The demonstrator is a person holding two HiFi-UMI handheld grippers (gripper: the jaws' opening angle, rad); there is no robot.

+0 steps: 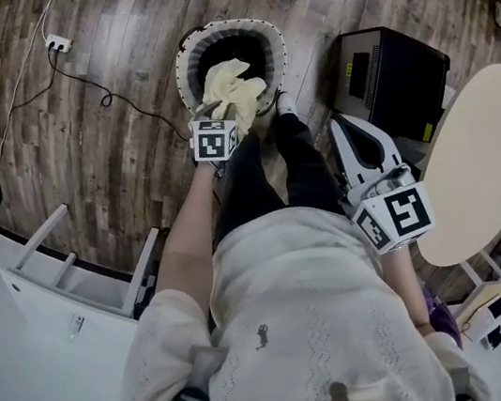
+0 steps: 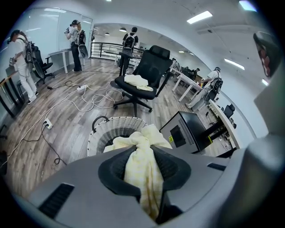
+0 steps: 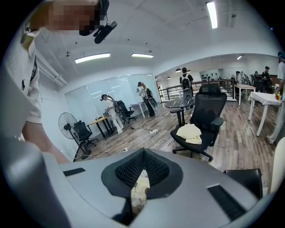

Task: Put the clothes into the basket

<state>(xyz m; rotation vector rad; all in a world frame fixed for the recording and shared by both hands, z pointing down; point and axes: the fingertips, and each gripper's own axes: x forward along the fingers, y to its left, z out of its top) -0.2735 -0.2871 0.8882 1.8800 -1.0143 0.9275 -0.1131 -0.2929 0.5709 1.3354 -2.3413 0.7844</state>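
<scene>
the floor (image 1: 85,175) is dark wood plank; at your right stands a round pale desk (image 1: 478,166), and a black box (image 1: 396,75) sits on the floor between it and the basket; farther off a chair (image 2: 153,62) carries the other cloth (image 2: 138,82), yellow, lying on its seat; the basket (image 1: 224,28), white weave with a dark inside, stands on the floor just ahead of your feet; the cloth (image 1: 231,84), pale yellow and bunched, hangs over the basket's mouth at its near rim, and whether it touches the weave you cannot tell; your left claw (image 2: 142,150) points steeply down at the basket, its jaws narrow and clamped on a fold of the cloth, which spills out past the tips; your right claw (image 3: 142,155) is held at your right side near the desk edge, well apart from the basket, its jaws closed tip to tip with nothing pinched; a cable (image 1: 105,100) runs across the floor from a power strip (image 1: 59,43).
</scene>
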